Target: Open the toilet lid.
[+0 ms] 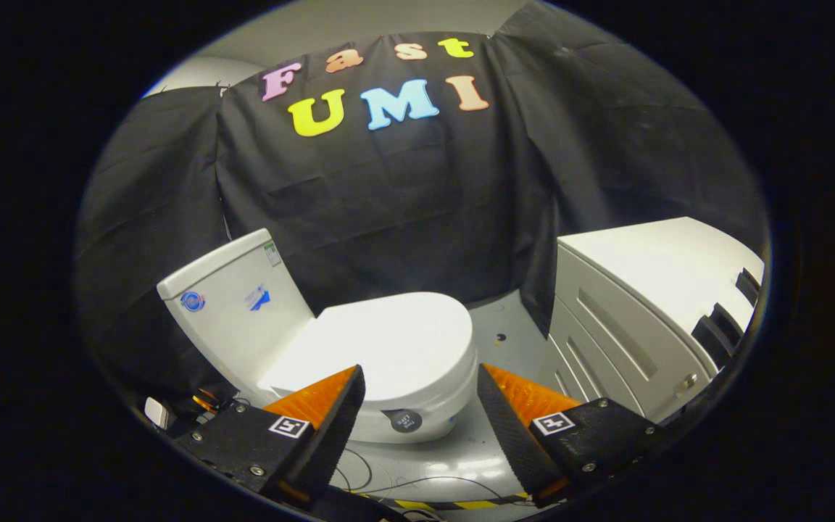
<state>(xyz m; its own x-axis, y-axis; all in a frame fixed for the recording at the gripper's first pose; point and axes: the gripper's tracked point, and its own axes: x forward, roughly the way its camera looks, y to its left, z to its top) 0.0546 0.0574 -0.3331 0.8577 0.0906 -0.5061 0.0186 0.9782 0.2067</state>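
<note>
Gripper point(421, 406) spread wide, empty — closed toilet lid point(388, 337) just ahead between fingers (front edge nearest), tank point(233, 304) beyond-left.

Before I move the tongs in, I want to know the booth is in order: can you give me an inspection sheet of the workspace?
Surface: grey floor, one dark spot beside the toilet.
Job's things: toilet lid shut flat; tank behind it.
Clutter: small white object by the toilet base.
Grippers: tongs open, the lid's front edge between the fingers, not touching.
Cables: thin wires on the floor near the striped tape.
Surroundings: white cabinet beside the toilet; black cloth wall.
</note>
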